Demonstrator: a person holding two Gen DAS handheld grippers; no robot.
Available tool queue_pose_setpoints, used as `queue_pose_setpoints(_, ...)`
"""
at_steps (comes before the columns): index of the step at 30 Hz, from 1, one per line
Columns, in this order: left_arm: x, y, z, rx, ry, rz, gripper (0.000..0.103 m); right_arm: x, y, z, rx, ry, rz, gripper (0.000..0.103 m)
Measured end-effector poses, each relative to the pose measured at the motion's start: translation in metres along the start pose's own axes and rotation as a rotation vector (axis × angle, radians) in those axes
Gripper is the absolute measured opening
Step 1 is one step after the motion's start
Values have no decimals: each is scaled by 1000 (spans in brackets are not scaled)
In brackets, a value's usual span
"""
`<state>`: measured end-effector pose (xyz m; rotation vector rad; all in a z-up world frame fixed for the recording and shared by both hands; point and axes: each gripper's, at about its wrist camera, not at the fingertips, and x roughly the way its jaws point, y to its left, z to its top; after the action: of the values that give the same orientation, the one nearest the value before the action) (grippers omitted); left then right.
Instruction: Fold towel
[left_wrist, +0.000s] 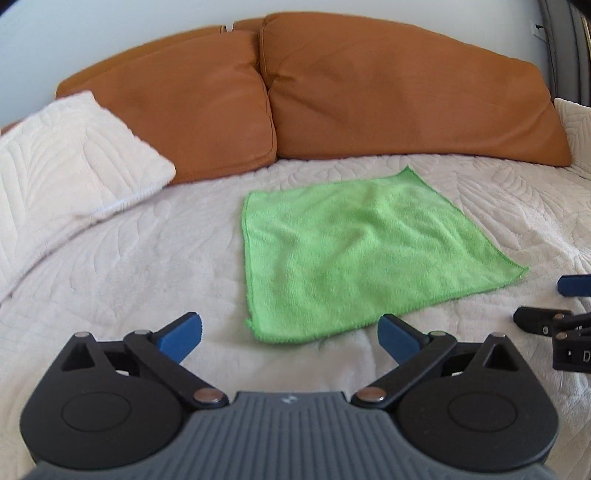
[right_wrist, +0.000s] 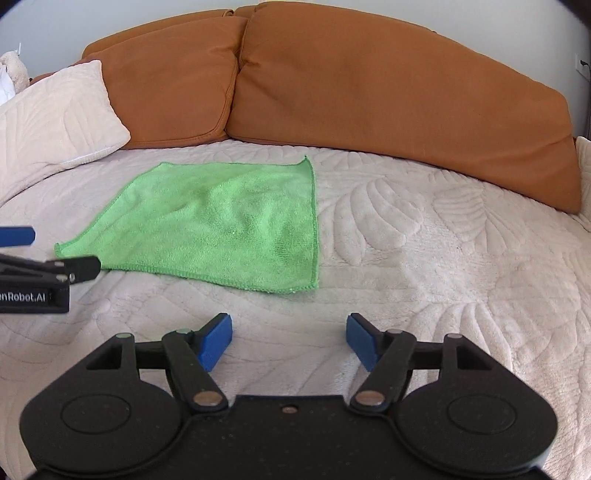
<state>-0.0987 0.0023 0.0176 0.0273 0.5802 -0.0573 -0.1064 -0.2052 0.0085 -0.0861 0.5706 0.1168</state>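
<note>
1. Left gripper (left_wrist: 290, 338) nearest, spread wide, empty, just short of the towel's near corner.
2. Right gripper (right_wrist: 290, 341) likewise released, empty.
3. Green towel (left_wrist: 351, 254) flat on the white quilted cover (left_wrist: 129, 277), unfolded, near brown cushions (left_wrist: 388, 99).

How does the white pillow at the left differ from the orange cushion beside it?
The white pillow has a quilted, embossed surface; the orange cushion is smooth. The white pillow lies slanted on the bed cover, while the orange cushion stands upright against the wall. The orange cushion looks larger. Both are soft and lie behind the green towel.
</note>
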Motion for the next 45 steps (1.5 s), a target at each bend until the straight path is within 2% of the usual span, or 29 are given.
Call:
queue_pose_setpoints(3,-3,0,-5,4,-13,-13,103,3,-2,3,24,8,18,80)
queue_pose_setpoints(7,-5,1,-9,3,-22,-22,103,5,5,3,6,6,-8,84)
queue_pose_setpoints(15,-6,-1,-8,-4,-12,-15,103,7,4,5,22,17,2,88)
queue_pose_setpoints(19,-5,1,-7,-4,-9,-16,103,5,-1,8,46,26,30,88)
queue_pose_setpoints(22,-6,1,-7,-2,-9,-16,103,0,-7,11,94,26,100,88)
queue_pose_setpoints(25,-8,0,-6,11,-15,-5,103,-1,-10,13,109,36,126,88)
queue_pose_setpoints(28,-14,-1,1,28,-36,8,103,-2,-16,17,145,37,140,87)
queue_pose_setpoints(32,-24,3,30,23,-108,-49,103,5,-27,28,211,48,147,86)
queue_pose_setpoints(35,-18,8,63,6,-79,-48,103,18,-37,34,288,92,157,85)
queue_pose_setpoints(36,-17,10,74,3,-91,-38,103,20,-38,35,305,95,162,83)
queue_pose_setpoints(38,-13,12,89,-8,-122,-14,103,23,-39,37,329,96,168,73)
queue_pose_setpoints(40,-10,16,99,-30,-153,-4,103,31,-42,36,365,120,185,42)
queue_pose_setpoints(41,-9,19,101,-47,-168,-10,103,35,-43,36,384,133,194,38)
queue_pose_setpoints(43,-8,24,95,-67,-177,-23,103,42,-46,35,421,147,200,38)
queue_pose_setpoints(45,-6,28,87,-76,-149,-23,103,44,-46,37,426,145,194,38)
